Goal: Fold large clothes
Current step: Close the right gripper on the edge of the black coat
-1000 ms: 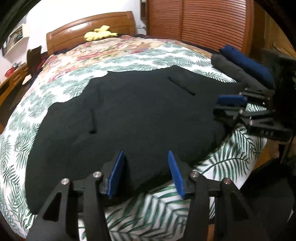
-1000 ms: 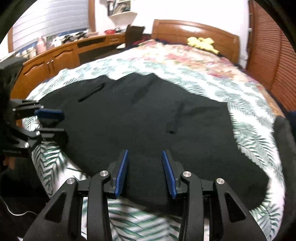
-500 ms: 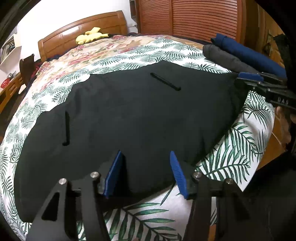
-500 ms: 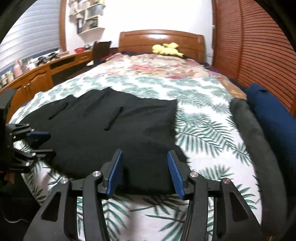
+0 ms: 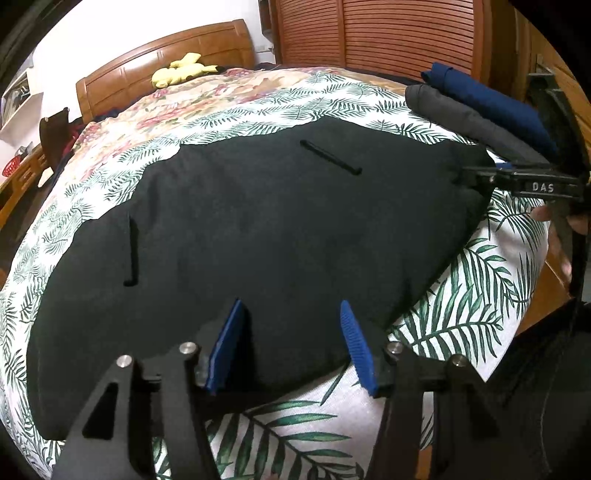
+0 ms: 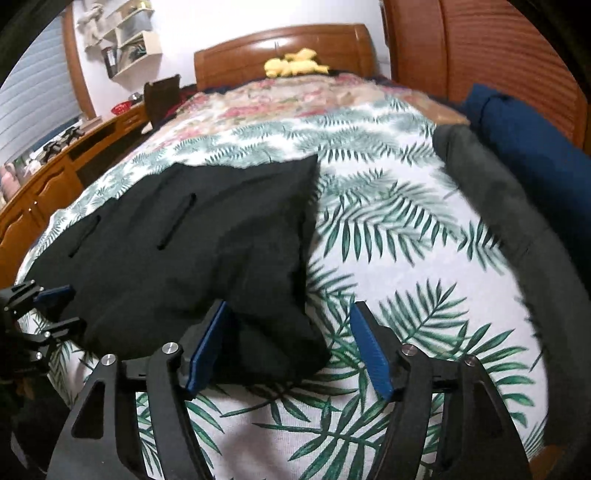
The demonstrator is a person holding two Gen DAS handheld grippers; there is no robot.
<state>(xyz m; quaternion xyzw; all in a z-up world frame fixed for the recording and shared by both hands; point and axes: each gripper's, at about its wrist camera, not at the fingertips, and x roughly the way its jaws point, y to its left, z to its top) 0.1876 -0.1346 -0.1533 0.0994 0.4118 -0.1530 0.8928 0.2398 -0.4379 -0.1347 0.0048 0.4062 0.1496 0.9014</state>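
Observation:
A large black garment (image 5: 258, 236) lies spread flat on the leaf-print bedspread (image 5: 472, 295). It has two slit pockets. My left gripper (image 5: 291, 341) is open, its blue pads over the garment's near edge. My right gripper (image 6: 290, 345) is open over the garment's near right corner (image 6: 273, 343), which is bunched between the jaws; the left pad touches the cloth. In the left wrist view the right gripper (image 5: 480, 175) shows at the garment's right corner. In the right wrist view the left gripper (image 6: 51, 306) shows at the left edge.
Folded grey (image 5: 465, 118) and navy (image 5: 491, 99) clothes lie along the bed's right side. A yellow plush toy (image 6: 295, 62) sits by the wooden headboard (image 6: 284, 48). A wooden desk (image 6: 55, 166) runs along the left; slatted wardrobe doors (image 5: 388, 33) stand at right.
Both grippers slid rightward along the garment's near edge. The right gripper moved from the middle to the garment's right corner and opened wider. The garment looks smoother and flatter.

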